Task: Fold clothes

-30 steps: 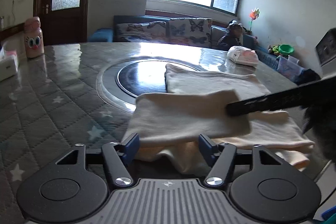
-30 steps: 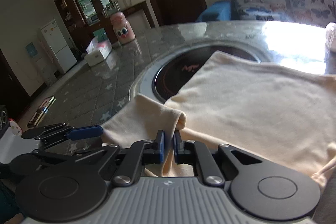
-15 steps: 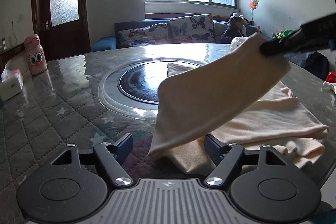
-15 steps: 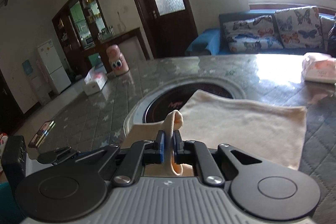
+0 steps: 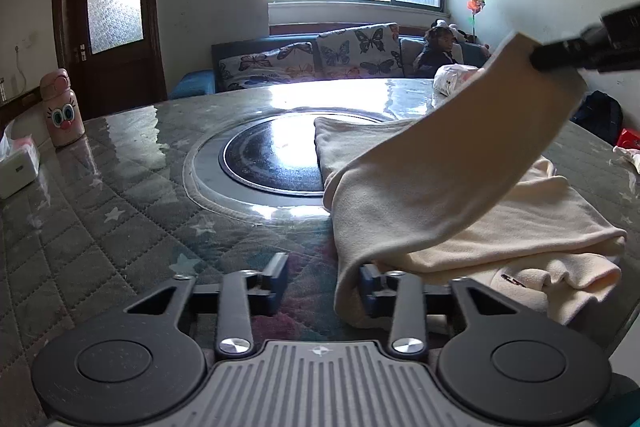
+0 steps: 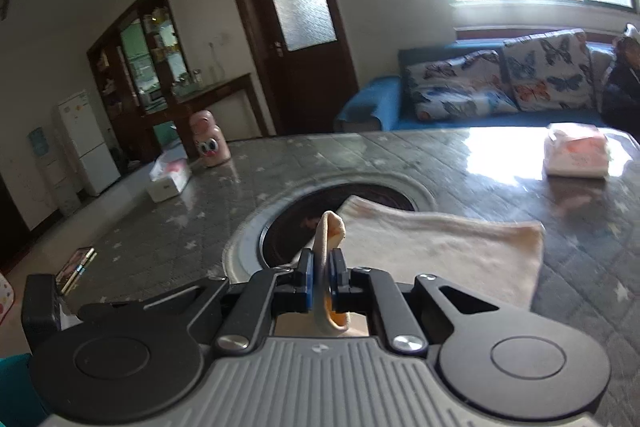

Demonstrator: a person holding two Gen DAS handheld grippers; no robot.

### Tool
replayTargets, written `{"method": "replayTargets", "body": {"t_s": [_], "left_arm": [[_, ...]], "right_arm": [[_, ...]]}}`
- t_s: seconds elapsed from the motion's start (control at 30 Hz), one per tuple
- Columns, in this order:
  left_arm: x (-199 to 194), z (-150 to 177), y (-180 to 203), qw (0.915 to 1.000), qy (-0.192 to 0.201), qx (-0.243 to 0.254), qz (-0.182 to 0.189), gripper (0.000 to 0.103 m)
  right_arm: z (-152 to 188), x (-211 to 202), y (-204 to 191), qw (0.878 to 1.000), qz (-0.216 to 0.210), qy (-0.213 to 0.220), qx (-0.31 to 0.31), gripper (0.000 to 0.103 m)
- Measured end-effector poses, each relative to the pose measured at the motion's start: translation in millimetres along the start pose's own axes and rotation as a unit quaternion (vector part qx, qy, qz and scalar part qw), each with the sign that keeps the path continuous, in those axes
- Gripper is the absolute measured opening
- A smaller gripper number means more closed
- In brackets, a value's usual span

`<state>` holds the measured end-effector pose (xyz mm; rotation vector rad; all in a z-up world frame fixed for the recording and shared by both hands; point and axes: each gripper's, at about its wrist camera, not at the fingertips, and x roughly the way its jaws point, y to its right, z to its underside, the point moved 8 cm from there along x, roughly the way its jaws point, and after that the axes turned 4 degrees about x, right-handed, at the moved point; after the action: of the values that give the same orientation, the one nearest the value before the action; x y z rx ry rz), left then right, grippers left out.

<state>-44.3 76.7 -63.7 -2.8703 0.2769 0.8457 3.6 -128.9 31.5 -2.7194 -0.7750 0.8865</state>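
1. A fold of the cream garment (image 5: 472,211) is in hand: the garment lies on the quilted table (image 5: 120,195), partly over the round black hotplate (image 5: 272,163) set into the top, and one sleeve (image 5: 460,155) is lifted off it.
2. The right gripper (image 6: 322,281) is closed on the sleeve cuff, which is pinched between the blue pads (image 6: 307,279) and sticks up above them; in the left wrist view this gripper appears as a dark bar at the upper right, with the sleeve stretched down from it.
3. The left gripper (image 5: 322,281) is held low at the near edge of the garment. Its jaws have just been closing, yet a gap is seen between them; the sleeve's lower end hangs across the right pad, and whether cloth is pressed cannot be told.
4. The next move is judged to call for the sleeve to be carried across the body of the garment and laid flat, with the root of the sleeve held down so that the layers beneath are not dragged.
5. Against the frame one second ago, the sleeve, then lying almost flat over the garment, is raised and drawn taut toward the upper right.
6. The right gripper is seen higher than then, with more of the table and garment below it.
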Motion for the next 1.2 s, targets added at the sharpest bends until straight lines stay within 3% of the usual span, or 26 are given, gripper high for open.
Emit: {"method": "replayTargets", "body": {"t_s": [0.2, 0.63, 0.9, 1.2], "left_arm": [[0, 0, -1, 1.0, -0.003, 0.002, 0.002, 0.027], [-2, 1, 1, 0.9997, -0.014, 0.017, 0.006, 0.031], [-18, -7, -8, 0.9987, -0.001, 0.046, 0.019, 0.044], [-31, -17, -14, 0.9975, 0.006, 0.066, 0.025, 0.045]], "right_arm": [[25, 0, 26, 0.998, 0.034, -0.03, 0.032, 0.007], [85, 22, 69, 0.988, 0.075, -0.099, 0.091, 0.009], [77, 3, 71, 0.99, 0.091, -0.088, 0.061, 0.014], [63, 15, 55, 0.995, 0.08, -0.053, 0.015, 0.014]]}}
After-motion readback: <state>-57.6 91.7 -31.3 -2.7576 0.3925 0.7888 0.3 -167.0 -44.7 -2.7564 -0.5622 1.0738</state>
